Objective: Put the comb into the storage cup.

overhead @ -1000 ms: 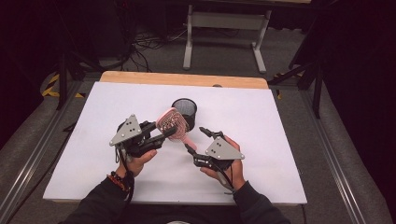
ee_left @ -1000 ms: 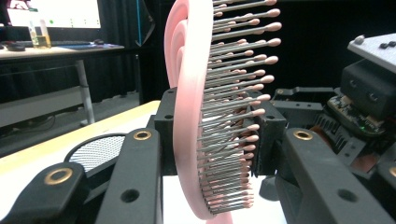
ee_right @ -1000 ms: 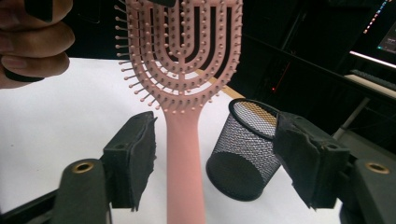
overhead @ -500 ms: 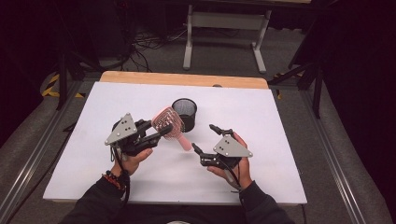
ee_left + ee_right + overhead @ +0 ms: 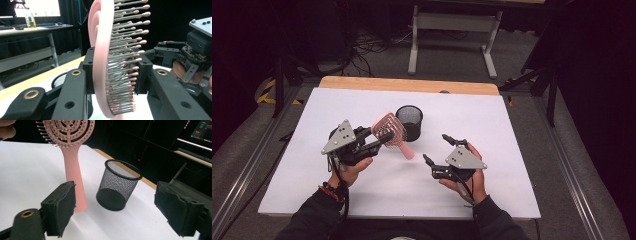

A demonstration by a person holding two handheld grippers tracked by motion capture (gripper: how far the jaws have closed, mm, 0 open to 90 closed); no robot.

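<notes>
A: Where's the brush?
B: Pink hairbrush (image 5: 390, 133) clamped by its head in L gripper (image 5: 373, 139), handle end down by the table (image 5: 522, 150), just beside black mesh cup (image 5: 409, 122).
A: R gripper (image 5: 439, 154)?
B: 2 jaws wide apart, holding nothing, near cup.

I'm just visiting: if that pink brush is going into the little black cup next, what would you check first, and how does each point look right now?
1. Left gripper clamps the pink plastic hairbrush by its bristled head: ok.
2. Brush handle points down, tip near the white table: ok.
3. Black wire-mesh cup stands upright, nothing visible inside: ok.
4. Brush is over the cup's mouth: not ok, it is beside the cup.
5. Right gripper is open and holds nothing: ok.
6. Grip firm enough not to slip: cannot tell.
</notes>
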